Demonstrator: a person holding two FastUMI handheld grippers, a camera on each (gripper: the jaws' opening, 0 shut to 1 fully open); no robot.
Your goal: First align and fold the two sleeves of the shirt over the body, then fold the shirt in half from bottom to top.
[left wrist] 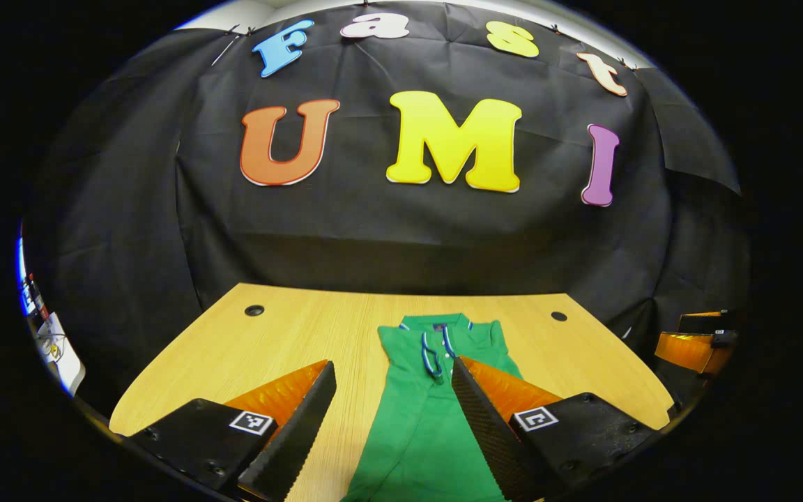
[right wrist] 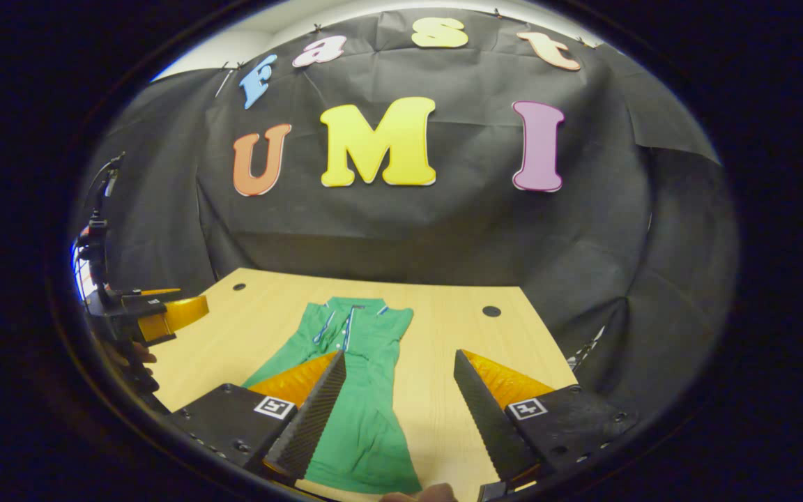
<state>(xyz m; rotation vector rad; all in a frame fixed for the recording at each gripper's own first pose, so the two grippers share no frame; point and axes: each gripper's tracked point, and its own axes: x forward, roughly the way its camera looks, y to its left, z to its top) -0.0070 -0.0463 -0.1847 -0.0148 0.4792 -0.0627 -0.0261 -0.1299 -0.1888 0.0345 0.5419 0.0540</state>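
On the table [left wrist: 248, 348], the shirt [left wrist: 422, 425] lies narrow — bare wood either side.

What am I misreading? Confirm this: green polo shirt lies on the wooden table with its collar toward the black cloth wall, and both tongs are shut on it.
One thing is wrong: neither grips it. The left tongs and right tongs are open above the shirt, as each gripper view shows. Collar, table and wall stand as stated.

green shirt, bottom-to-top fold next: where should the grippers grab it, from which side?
Likely the bottom hem corners, approached from the near table edge. The green shirt lies flat as a narrow strip on the table, collar far, hem nearest. The left gripper and right gripper both hover open above it.
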